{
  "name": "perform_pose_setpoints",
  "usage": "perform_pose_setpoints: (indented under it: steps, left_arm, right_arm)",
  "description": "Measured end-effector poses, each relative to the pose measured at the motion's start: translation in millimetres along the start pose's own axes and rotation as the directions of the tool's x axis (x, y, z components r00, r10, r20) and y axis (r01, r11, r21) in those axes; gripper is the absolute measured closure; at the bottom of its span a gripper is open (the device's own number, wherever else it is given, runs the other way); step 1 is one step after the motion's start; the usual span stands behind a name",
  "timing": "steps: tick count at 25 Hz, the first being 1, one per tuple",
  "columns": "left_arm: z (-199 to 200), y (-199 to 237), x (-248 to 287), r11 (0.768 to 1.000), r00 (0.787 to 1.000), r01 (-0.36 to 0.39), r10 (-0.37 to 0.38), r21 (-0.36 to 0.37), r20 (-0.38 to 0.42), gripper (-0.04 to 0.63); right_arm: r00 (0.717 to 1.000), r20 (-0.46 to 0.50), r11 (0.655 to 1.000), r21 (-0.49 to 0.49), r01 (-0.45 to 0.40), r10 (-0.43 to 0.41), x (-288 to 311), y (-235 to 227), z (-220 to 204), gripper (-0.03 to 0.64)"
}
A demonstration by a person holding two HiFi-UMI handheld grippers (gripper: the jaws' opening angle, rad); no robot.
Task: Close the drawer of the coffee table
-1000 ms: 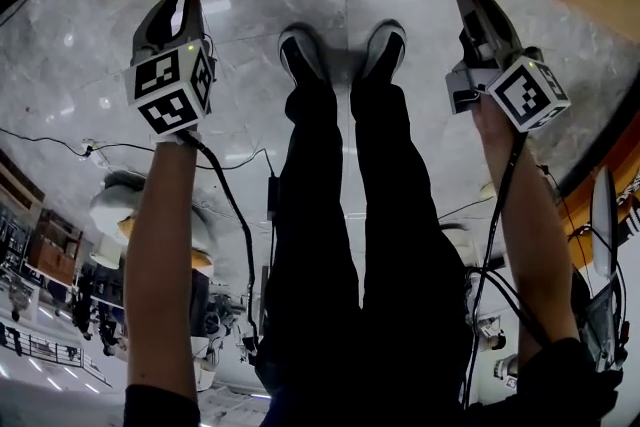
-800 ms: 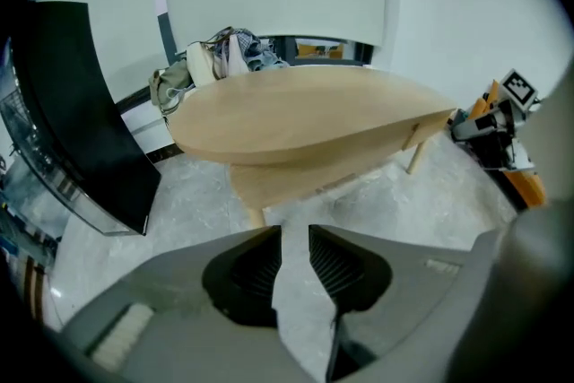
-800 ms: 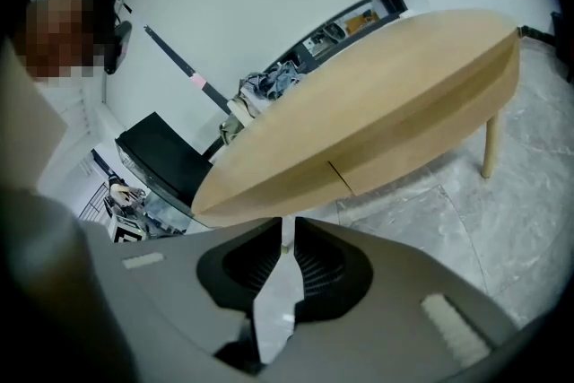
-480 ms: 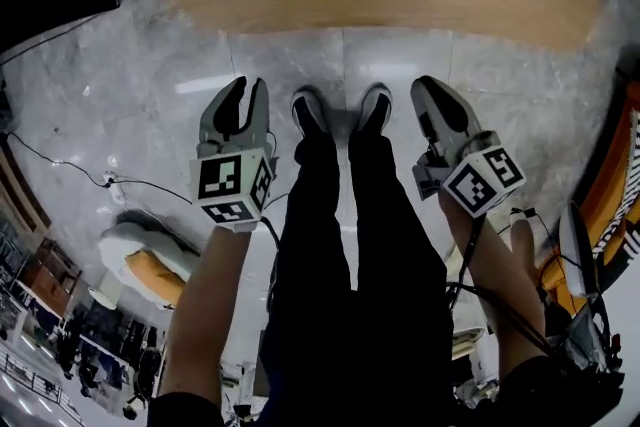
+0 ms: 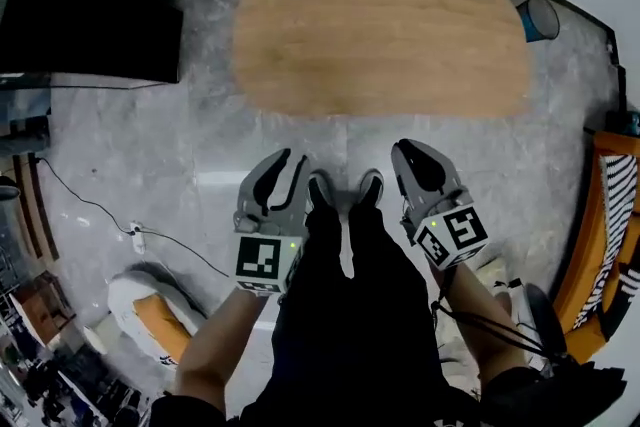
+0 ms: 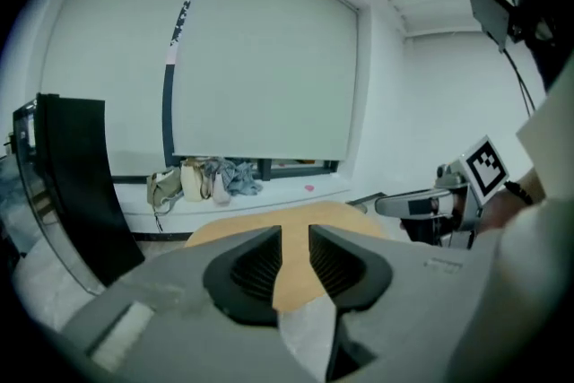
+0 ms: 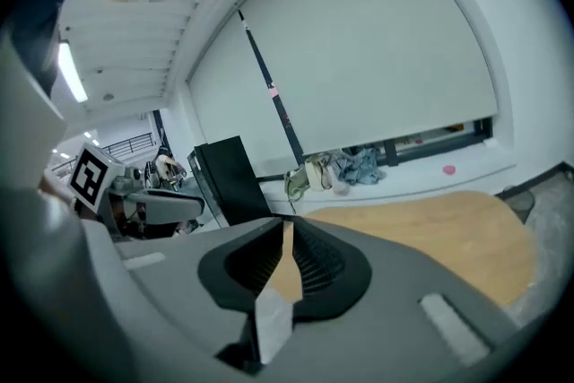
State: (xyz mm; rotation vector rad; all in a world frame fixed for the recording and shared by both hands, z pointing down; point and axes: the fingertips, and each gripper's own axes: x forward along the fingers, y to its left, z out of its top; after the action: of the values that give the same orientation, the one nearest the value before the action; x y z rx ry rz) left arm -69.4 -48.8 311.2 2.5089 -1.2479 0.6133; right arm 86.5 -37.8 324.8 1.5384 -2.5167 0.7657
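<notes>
Left of the table (image 5: 380, 35) stood a black panel (image 5: 90, 25), well clear of your hands. Your left gripper (image 5: 293, 160) was on the near side of the table, over the floor (image 5: 200, 145) and short of the near edge. Its jaws were apart with nothing between them, and the tabletop showed through the gap. It aimed at the table's left half. Your shoes (image 5: 345, 190) were between the two grippers, toes towards the table. Your right gripper (image 5: 412, 160) was level with the left and about as far from the near edge. It aimed closer to the table's middle. Its jaws had just been closing and were nearly together, with only a thin gap and nothing in it. A bin (image 5: 540, 15) sat at the table's right end. The table lay ahead of and below both sets of fingers, and its long axis ran across your front from left to right. No view showed the drawer, so you could not tell which face of the table held it or how far it stood open. Neither hand looked clearly nearer, though the right seemed better placed for a drawer set midway along the near side.
</notes>
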Motion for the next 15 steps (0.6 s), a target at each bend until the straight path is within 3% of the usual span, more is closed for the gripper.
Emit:
perform_pose_setpoints:
  steps: [3, 8, 10, 15]
  left_arm:
    - [56, -17, -29, 1.0, 0.996, 0.01, -0.011, 0.007, 0.088, 0.492]
    - [118, -33, -62, 0.994, 0.986, 0.062, -0.047, -0.093, 0.158, 0.492]
    - [136, -29, -77, 0.994, 0.981, 0.054, -0.036, -0.091, 0.189, 0.492]
    - [185, -25, -109, 0.999, 0.953, 0.017, -0.003, -0.041, 0.302, 0.492]
  right_arm:
    - [0.997, 0.071, 0.994, -0.106, -0.033, 0.041, -21, 26, 64, 0.581]
    - [0.985, 0.159, 0.978, -0.206, -0.035, 0.069, -58, 57, 136, 0.583]
    - [0.981, 0.185, 0.978, -0.208, -0.012, 0.052, -69, 66, 151, 0.615]
    - [0.964, 0.263, 0.966, -0.257, 0.032, 0.038, -91, 89, 194, 0.615]
